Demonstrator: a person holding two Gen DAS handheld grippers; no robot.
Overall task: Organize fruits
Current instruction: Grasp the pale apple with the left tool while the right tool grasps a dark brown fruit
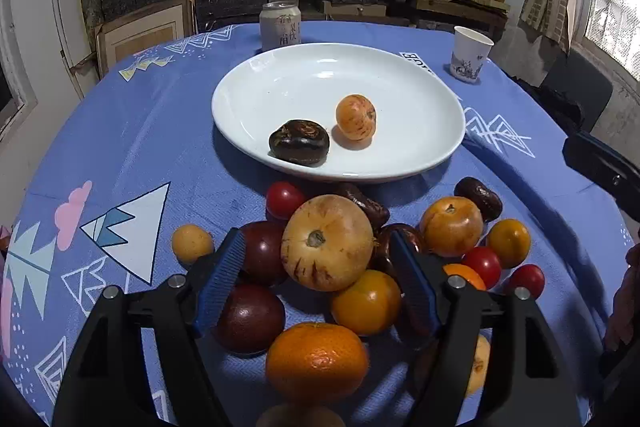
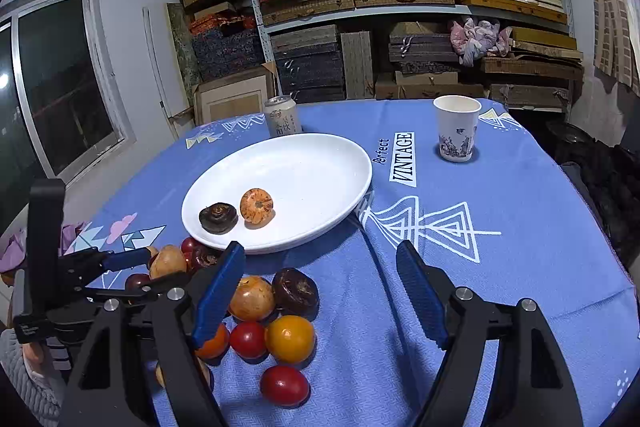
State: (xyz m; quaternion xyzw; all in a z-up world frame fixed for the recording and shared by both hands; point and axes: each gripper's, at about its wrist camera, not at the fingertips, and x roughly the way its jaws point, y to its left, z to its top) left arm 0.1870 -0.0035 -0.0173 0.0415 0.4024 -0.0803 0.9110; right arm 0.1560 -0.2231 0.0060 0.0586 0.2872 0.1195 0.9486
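1. Now the left gripper [image 1: 318, 259] tilts steeply down over the fruit pile [image 1: 360, 267], its jaws spread apart around a large pale yellow fruit [image 1: 327, 242].
2. Whether its blue pads [image 1: 222, 275] touch that fruit cannot be told; a gap shows at the left pad, and the right pad sits close against the fruit's side.
3. Just below its fingertips lie two dark plums [image 1: 250, 319], a yellow-orange fruit [image 1: 366, 303] and a mandarin [image 1: 317, 361]; a small yellow fruit [image 1: 192, 243] sits outside its left finger.
4. Ahead of this gripper, past the pile, stands the white plate [image 1: 280, 75] holding a dark brown fruit [image 1: 299, 142] and a small orange-striped fruit [image 1: 355, 117], the two near each other but apart.
5. Over to the side, the right gripper [image 2: 320, 267] points at a shallower downward slant, jaws wide open with only blue tablecloth [image 2: 520, 227] between them.
6. Its left finger [image 2: 218, 291] overlaps the pile's edge in the right wrist view; a red tomato [image 2: 285, 385] and a yellow tomato [image 2: 290, 339] lie just inside that finger.
7. Beyond the right gripper's tips sit the plate, a drink can [image 2: 282, 117] behind it, and a paper cup [image 2: 457, 128] ahead and to the right.
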